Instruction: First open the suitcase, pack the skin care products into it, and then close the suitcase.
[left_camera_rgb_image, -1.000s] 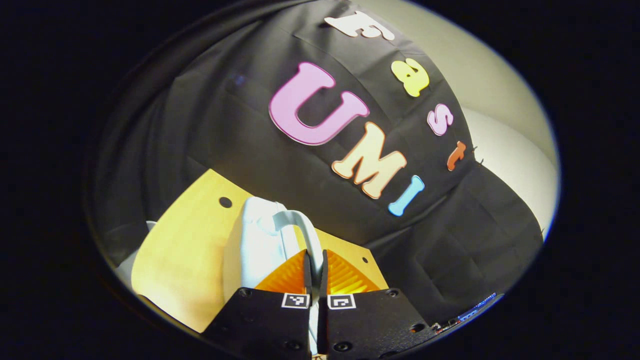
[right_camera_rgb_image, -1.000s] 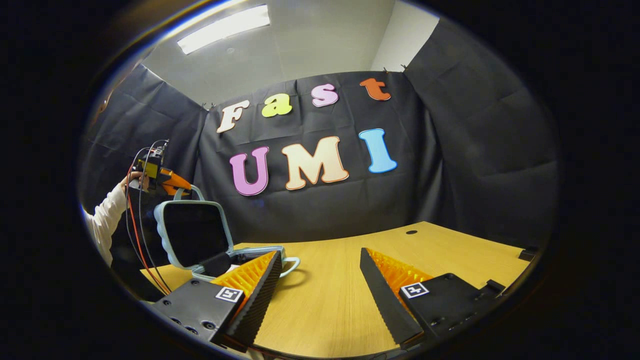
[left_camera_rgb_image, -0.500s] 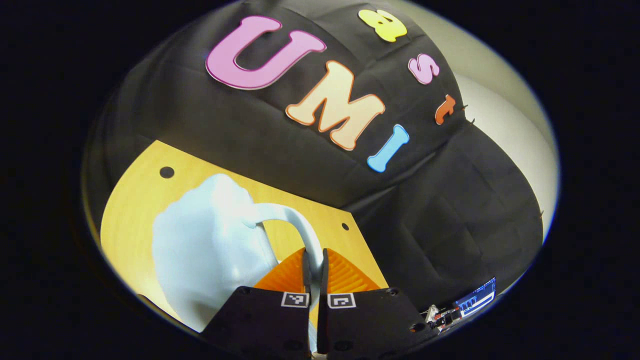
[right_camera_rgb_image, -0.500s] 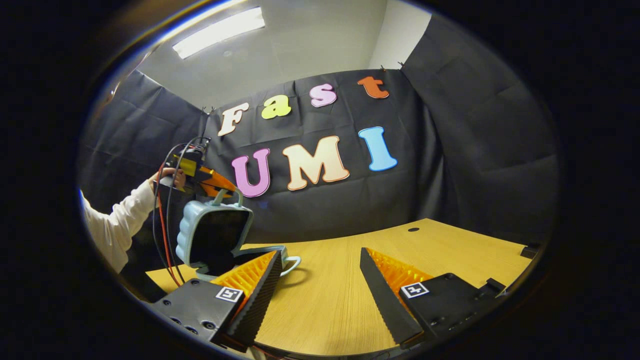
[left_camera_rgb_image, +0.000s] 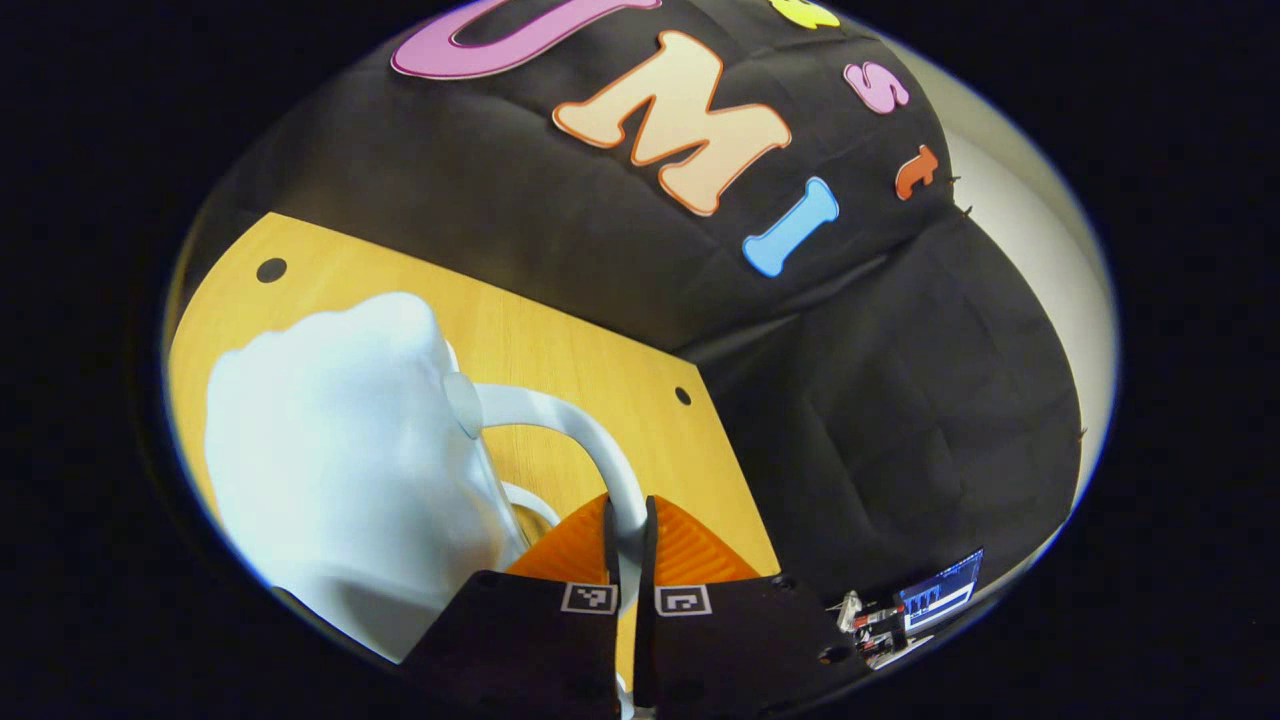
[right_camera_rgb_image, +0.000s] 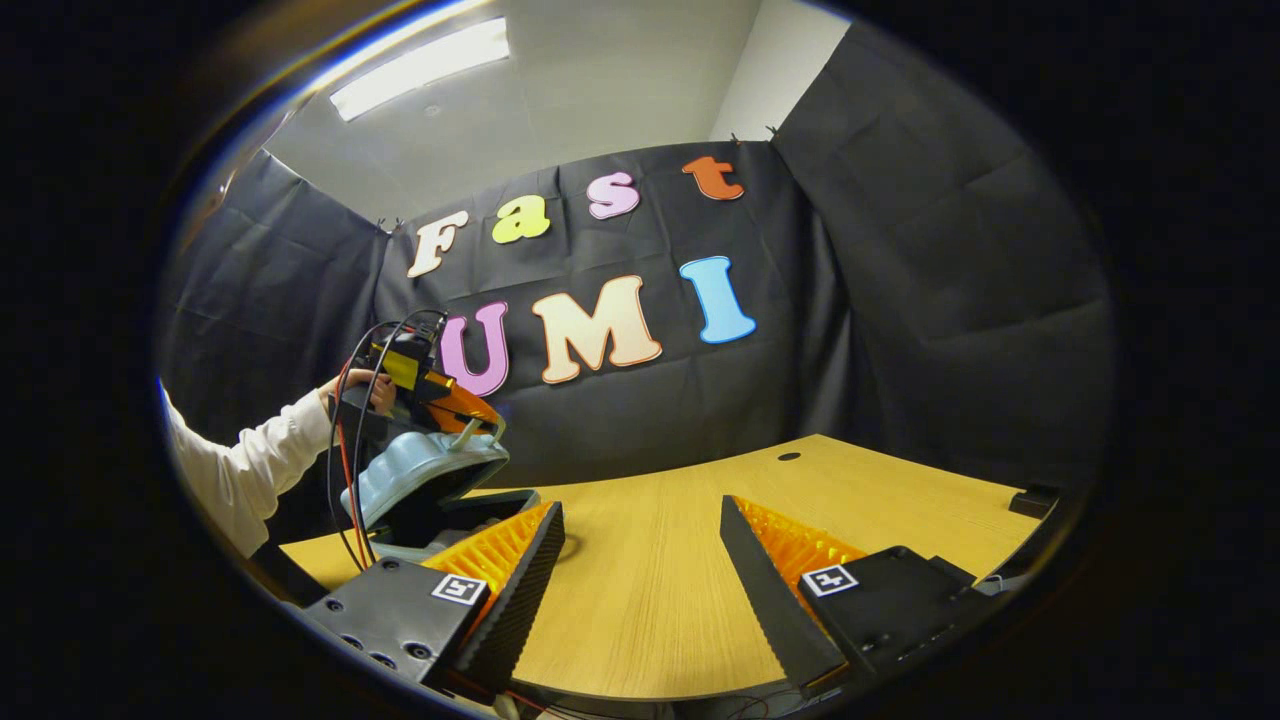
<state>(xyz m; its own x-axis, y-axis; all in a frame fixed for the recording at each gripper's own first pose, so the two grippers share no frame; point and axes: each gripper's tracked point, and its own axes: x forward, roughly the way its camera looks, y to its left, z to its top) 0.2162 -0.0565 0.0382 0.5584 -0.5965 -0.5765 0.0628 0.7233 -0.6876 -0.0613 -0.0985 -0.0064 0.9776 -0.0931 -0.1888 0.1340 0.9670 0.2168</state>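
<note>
Suitcase (right_camera_rgb_image: 425, 480), pale blue, small, sits at the left end of the tabletop (right_camera_rgb_image: 650, 560) as seen from the right gripper view. Lid (left_camera_rgb_image: 340, 470) tilted well down over the base, a dark wedge of gap open between them on the side facing the right claw. Contents of the base cannot be made out.

Left claw (left_camera_rgb_image: 628, 520) is closed on the lid's curved handle (left_camera_rgb_image: 590, 440); both fingers press on the handle from either side. In the right gripper view the same claw (right_camera_rgb_image: 470, 415) sits on top of the lid, held by a hand (right_camera_rgb_image: 365, 390) with a white sleeve (right_camera_rgb_image: 250, 475); red and black cables (right_camera_rgb_image: 345, 480) hang from it down past the suitcase's left side.

Right claw (right_camera_rgb_image: 640, 575) is open, fingers spread wide, nothing between them, low over the near part of the tabletop and well apart from the suitcase.

Open room: the wood tabletop is bare from the suitcase across to its right edge. A round cable hole (right_camera_rgb_image: 789, 456) near the far edge; two more holes (left_camera_rgb_image: 271, 270) show in the left gripper view, beyond the lid.

Room: black cloth wall (right_camera_rgb_image: 900, 300) on three sides, pale ceiling with a strip light (right_camera_rgb_image: 420, 65). A small lit screen (left_camera_rgb_image: 940, 595) sits low at the right of the left gripper view.
</note>
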